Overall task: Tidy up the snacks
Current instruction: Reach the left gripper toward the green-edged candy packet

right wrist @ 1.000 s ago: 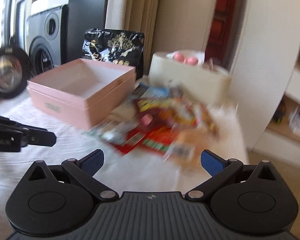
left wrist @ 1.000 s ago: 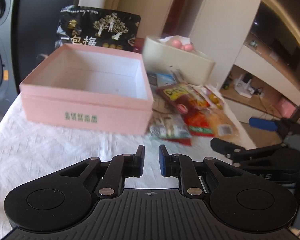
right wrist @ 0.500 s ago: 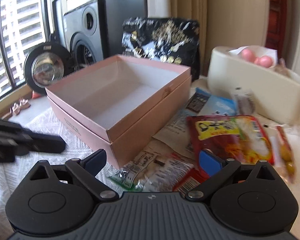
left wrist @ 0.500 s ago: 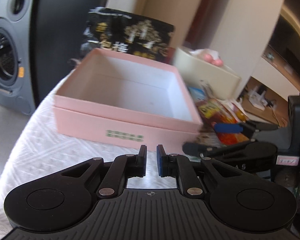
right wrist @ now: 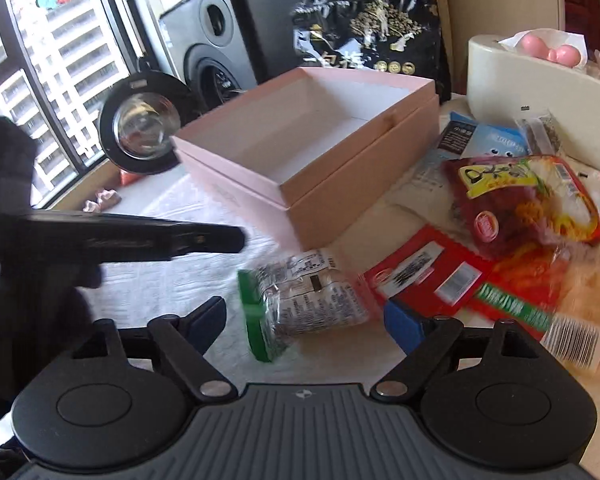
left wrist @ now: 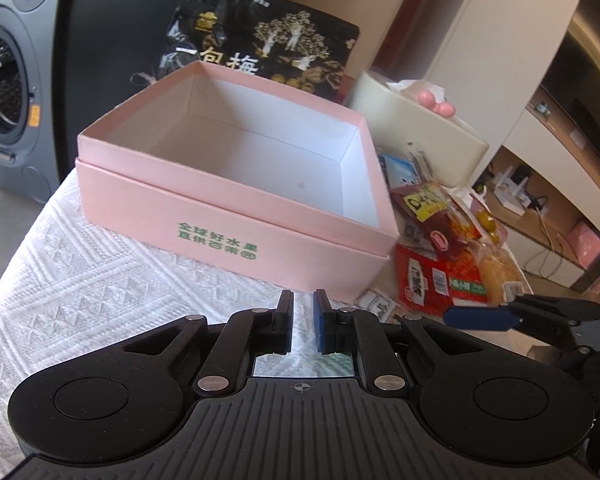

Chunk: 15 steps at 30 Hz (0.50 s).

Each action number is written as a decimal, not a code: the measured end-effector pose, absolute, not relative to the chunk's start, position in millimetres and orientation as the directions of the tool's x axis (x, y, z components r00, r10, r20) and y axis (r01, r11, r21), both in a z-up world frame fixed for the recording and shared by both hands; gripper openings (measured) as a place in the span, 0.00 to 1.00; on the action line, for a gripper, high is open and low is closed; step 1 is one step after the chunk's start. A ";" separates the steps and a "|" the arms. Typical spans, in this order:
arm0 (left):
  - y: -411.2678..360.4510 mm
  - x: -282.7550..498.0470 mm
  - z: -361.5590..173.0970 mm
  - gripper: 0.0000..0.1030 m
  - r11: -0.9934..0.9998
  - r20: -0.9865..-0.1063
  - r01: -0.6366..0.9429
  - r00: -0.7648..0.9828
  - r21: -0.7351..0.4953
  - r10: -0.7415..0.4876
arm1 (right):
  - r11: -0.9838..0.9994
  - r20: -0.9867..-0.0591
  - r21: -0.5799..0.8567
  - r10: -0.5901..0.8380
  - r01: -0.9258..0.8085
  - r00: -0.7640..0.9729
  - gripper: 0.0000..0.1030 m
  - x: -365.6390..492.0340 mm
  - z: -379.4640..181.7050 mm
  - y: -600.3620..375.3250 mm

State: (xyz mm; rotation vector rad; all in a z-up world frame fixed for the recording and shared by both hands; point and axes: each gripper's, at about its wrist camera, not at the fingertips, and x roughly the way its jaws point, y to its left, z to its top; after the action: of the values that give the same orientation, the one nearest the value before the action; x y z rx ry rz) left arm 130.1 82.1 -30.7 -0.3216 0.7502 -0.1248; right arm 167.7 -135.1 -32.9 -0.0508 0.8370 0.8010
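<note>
On the far left my left tool (left wrist: pixel 303 322) sits clenched on nothing, parked low over the white cloth of the counter (left wrist: pixel 100 288) just in front of the pink box (left wrist: pixel 236 216); a second ago that box stood farther off and square-on, now its near corner fills the left view, so I've swung in toward it and settled. The box is open and bare inside, nothing sorted into it yet. Moving right, here comes the action: my right tool (right wrist: pixel 304 320) has dipped from looking across the room to looking down at the snack pile, and its jaws are closing from full spread. Between them lies the clear packet with the green edge (right wrist: pixel 300 300), just off the box's front corner; the pads don't seem to be on it yet, though the blur here makes that hard to call. A second ago this packet was only a smear in the heap; now it's lined up, so I judge the first pick of the sort is underway. Farther right the red packets (right wrist: pixel 428 276) and the red-and-yellow bag (right wrist: pixel 528 200) wait untouched, overlapping each other, with the cream container (right wrist: pixel 540 92) behind them.
</note>
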 end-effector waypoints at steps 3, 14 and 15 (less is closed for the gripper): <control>74.8 124.3 -25.7 0.12 0.954 -0.638 0.048 0.734 -0.295 -0.234 | 0.760 -0.672 0.183 0.560 -0.623 0.484 0.89 155.3 -30.1 -143.0; 73.9 166.0 -17.5 0.13 0.952 -0.644 0.063 0.723 -0.300 -0.250 | 0.809 -0.701 0.176 0.503 -0.561 0.506 0.91 141.0 -39.0 -168.9; 68.8 170.0 -17.2 0.13 0.950 -0.643 0.074 0.720 -0.302 -0.261 | 0.811 -0.704 0.165 0.495 -0.562 0.509 0.91 139.5 -40.2 -167.2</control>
State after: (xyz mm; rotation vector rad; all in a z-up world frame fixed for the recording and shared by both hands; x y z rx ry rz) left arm 170.0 68.8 -17.2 -0.2643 0.7462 -0.1877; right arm 139.5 -167.2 -40.2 -0.0888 0.8187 0.6376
